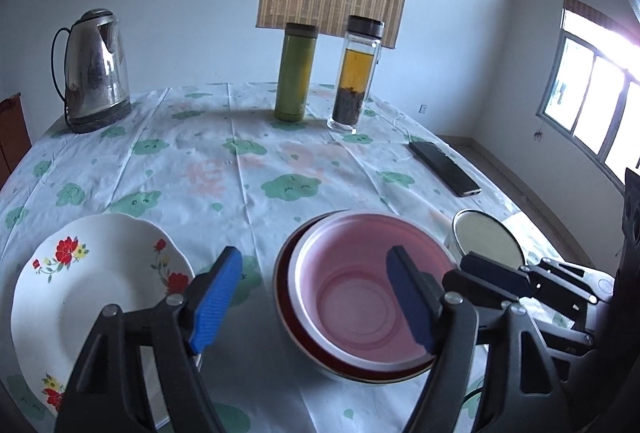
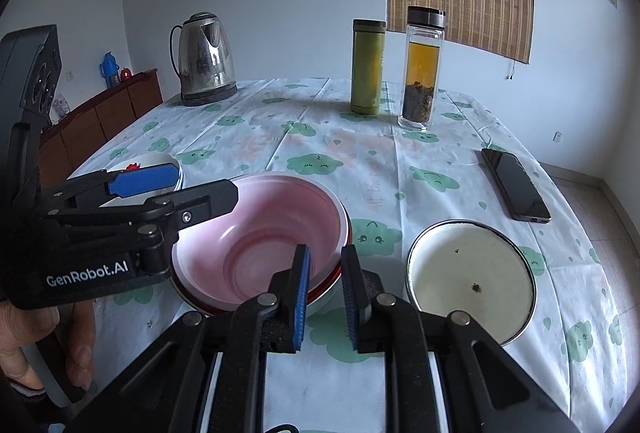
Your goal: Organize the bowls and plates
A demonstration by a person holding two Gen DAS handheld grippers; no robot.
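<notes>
A pink bowl (image 1: 356, 297) sits nested in a red-rimmed bowl (image 1: 286, 309) near the table's front edge. My left gripper (image 1: 314, 297) is open wide, one blue pad left of the bowls and the other over the pink bowl's inside, touching nothing. My right gripper (image 2: 325, 253) straddles the right rim of the stacked bowls (image 2: 256, 233), its pads a narrow gap apart, not pressing. A white plate with red flowers (image 1: 92, 293) lies to the left. A round white enamel dish (image 2: 472, 273) lies to the right.
At the back stand a steel kettle (image 1: 96, 73), a green flask (image 1: 294, 73) and a glass tea bottle (image 1: 354, 77). A black phone (image 2: 514, 185) lies at the right edge. A wooden cabinet (image 2: 100, 117) stands left of the table. A hand (image 2: 36, 345) holds the left gripper.
</notes>
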